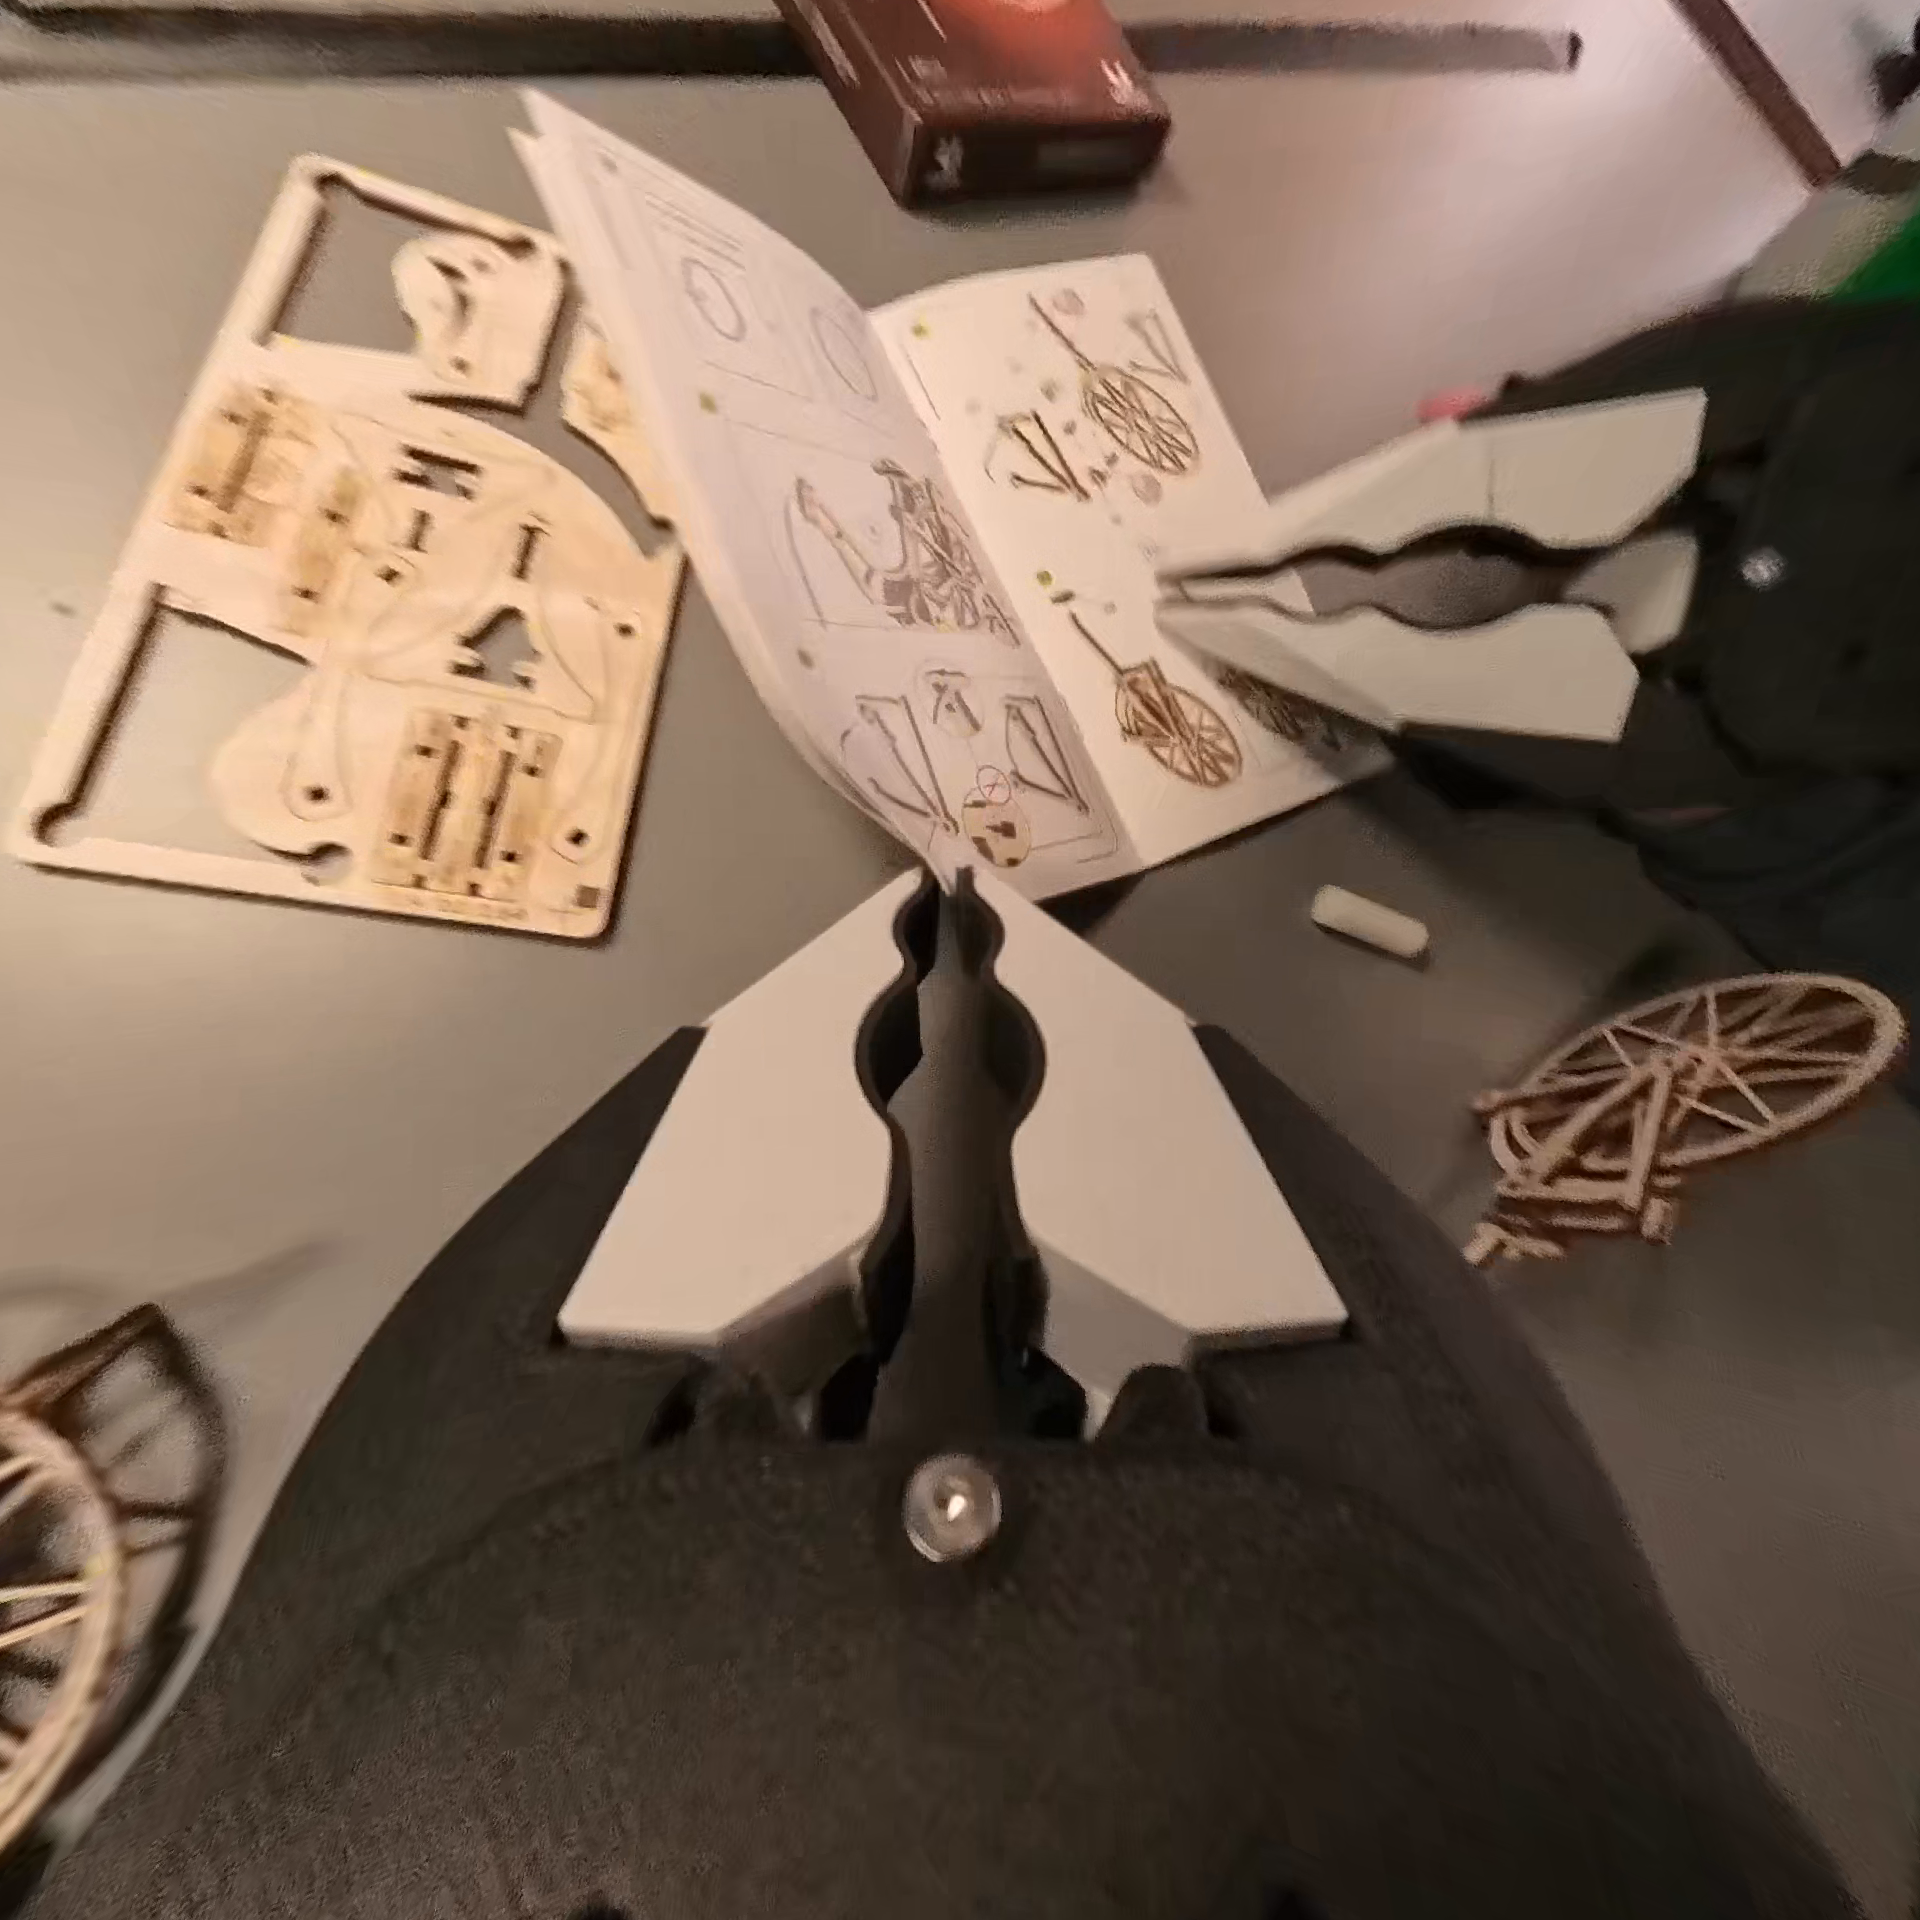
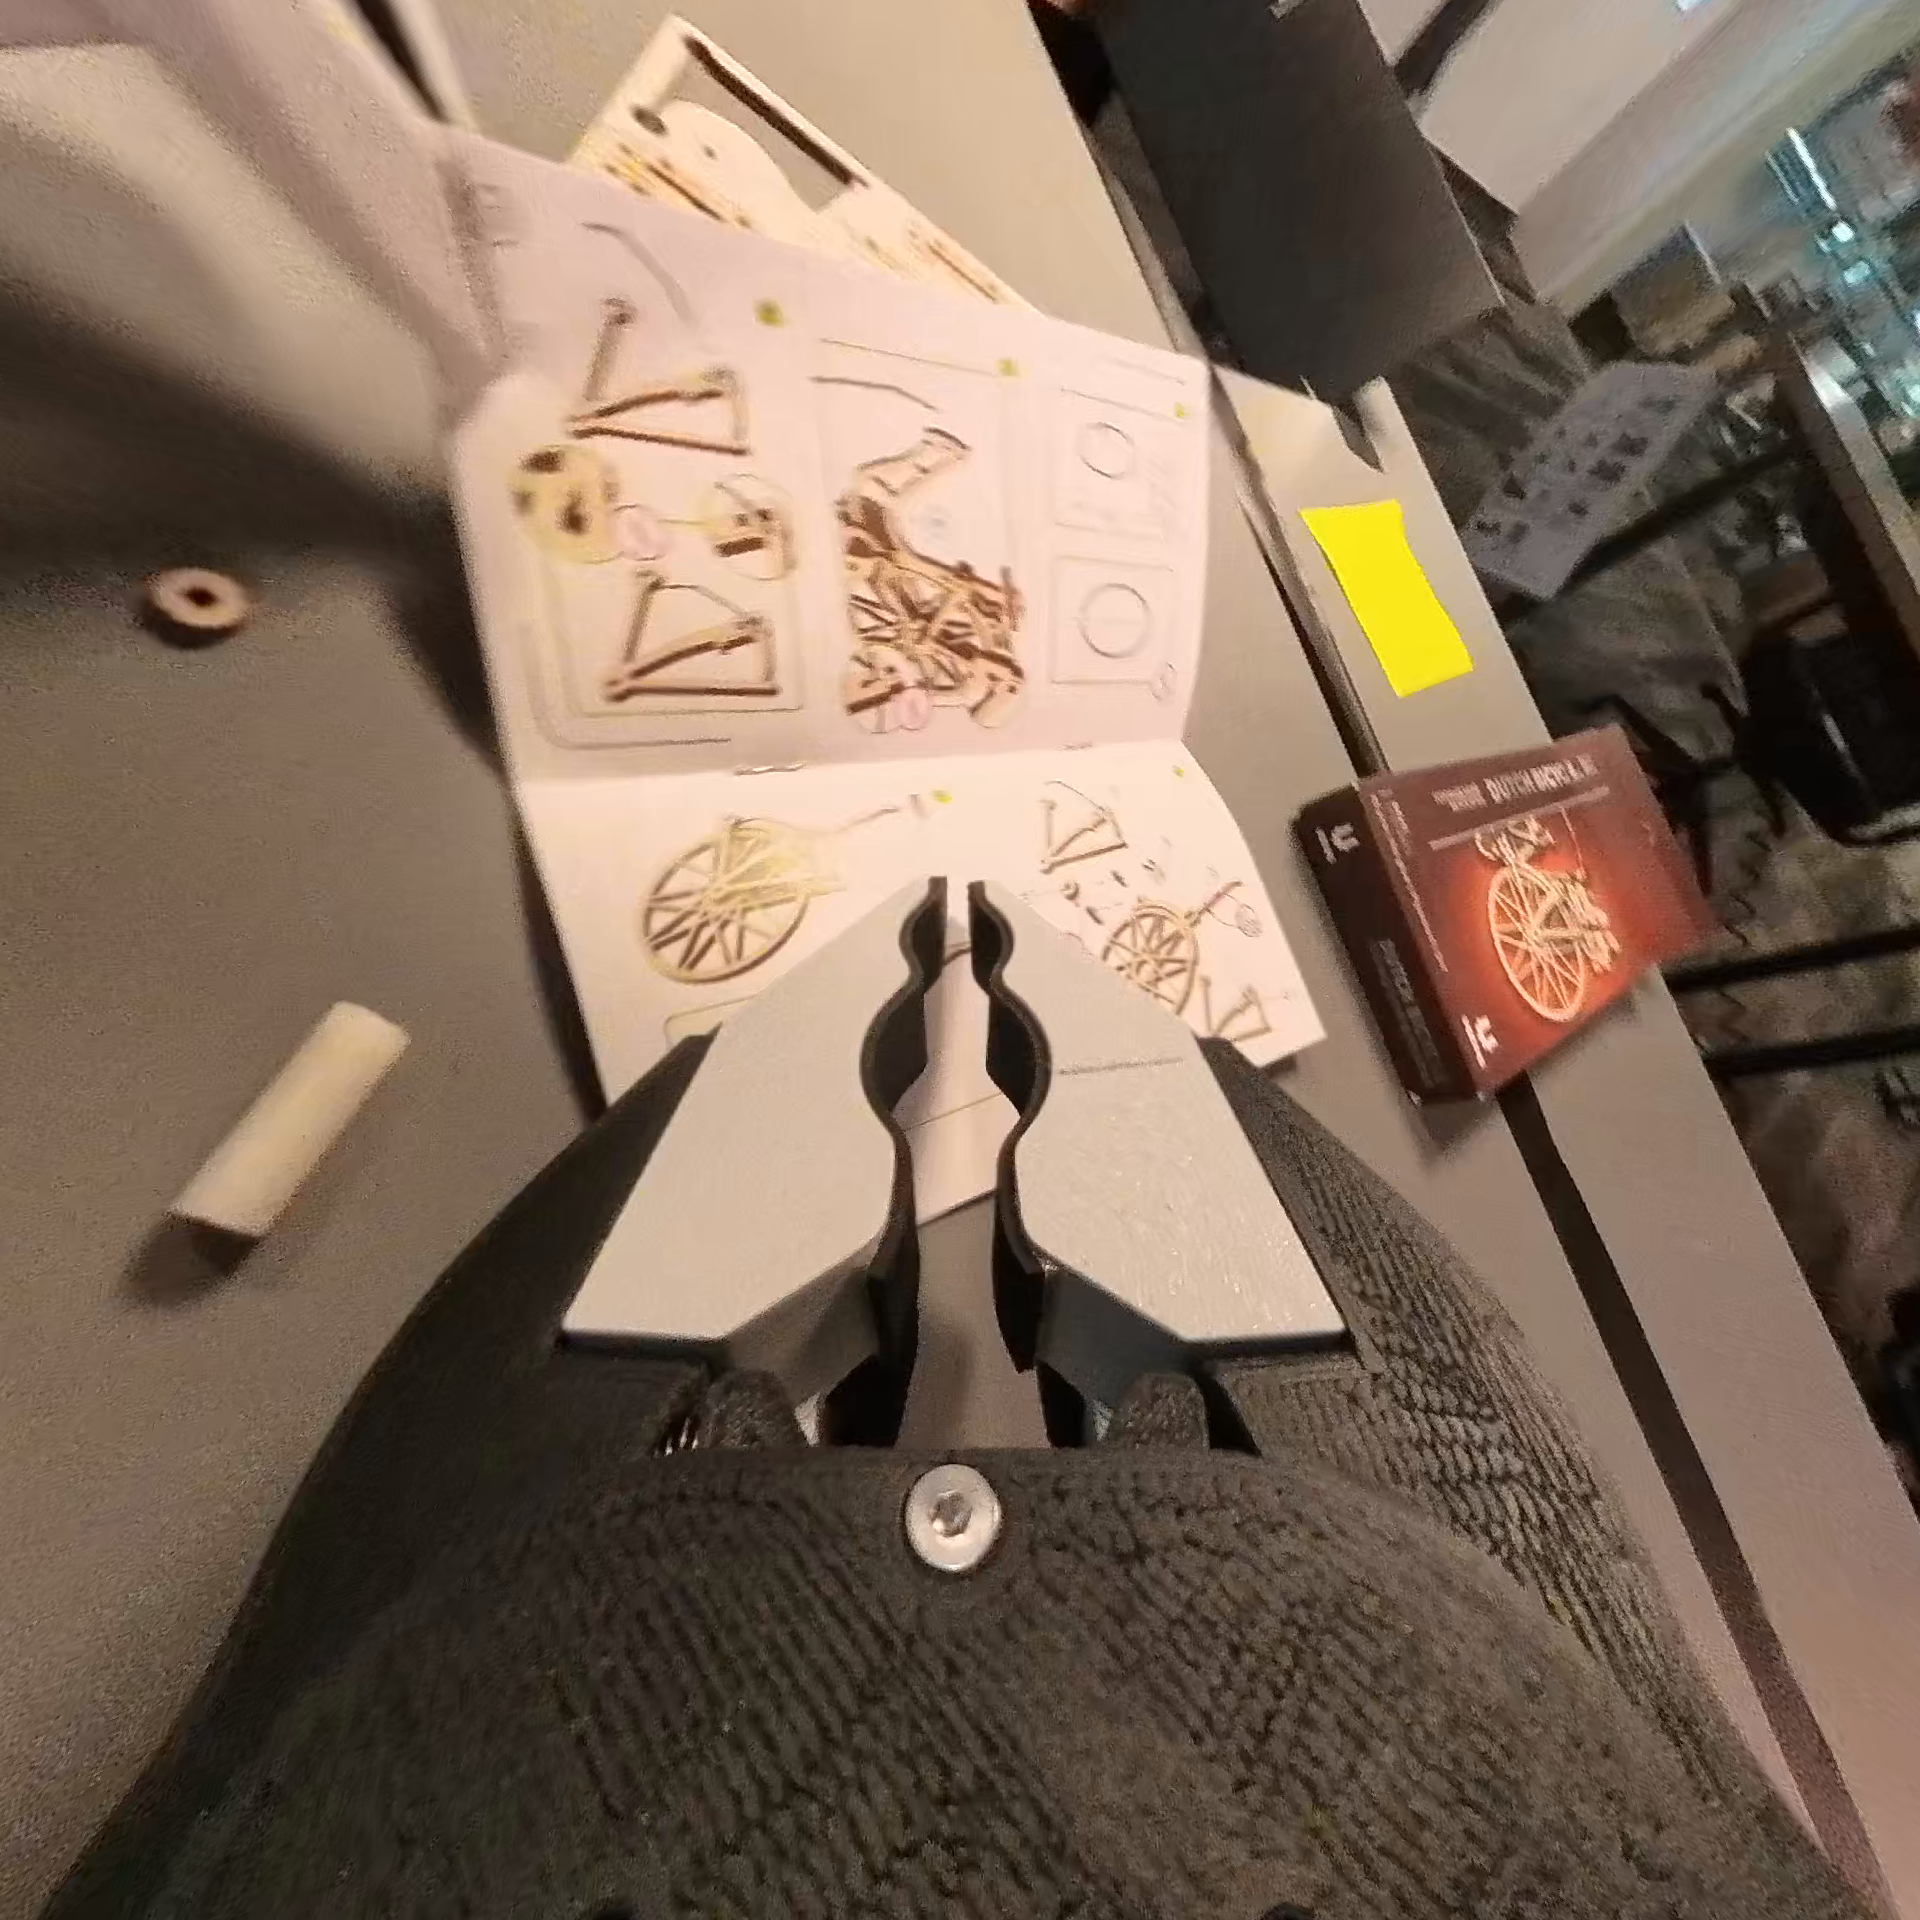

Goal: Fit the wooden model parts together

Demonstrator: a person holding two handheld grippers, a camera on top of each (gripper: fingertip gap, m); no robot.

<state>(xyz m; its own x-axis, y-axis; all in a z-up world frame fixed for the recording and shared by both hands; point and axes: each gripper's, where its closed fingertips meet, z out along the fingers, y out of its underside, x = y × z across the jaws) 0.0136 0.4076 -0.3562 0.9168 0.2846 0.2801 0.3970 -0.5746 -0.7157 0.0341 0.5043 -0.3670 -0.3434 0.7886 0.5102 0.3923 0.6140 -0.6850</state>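
Observation:
An open instruction booklet (image 1: 1049,499) lies on the grey table. My left gripper (image 1: 951,883) is shut on the near corner of its left page (image 1: 790,499), which curls up off the table. My right gripper (image 2: 956,891) is shut to a thin slit, its tips over the booklet's right page (image 2: 831,883); it also shows in the left wrist view (image 1: 1174,601). A wooden parts sheet (image 1: 343,561) lies left of the booklet. A built wooden wheel with frame (image 1: 1683,1091) lies to the right, and another wheel piece (image 1: 73,1538) at the lower left.
A short white stick (image 1: 1369,923) lies near the booklet, also in the right wrist view (image 2: 291,1122). A dark red kit box (image 2: 1496,914) and a yellow note (image 2: 1387,592) sit by the table's far edge. A small wooden ring (image 2: 195,601) lies apart. Across from one pair of fingers to the other is roughly 11 cm. Measured from the fingertips, the wheel piece (image 1: 73,1538) is 15 cm or so from the left gripper and 25 cm from the right.

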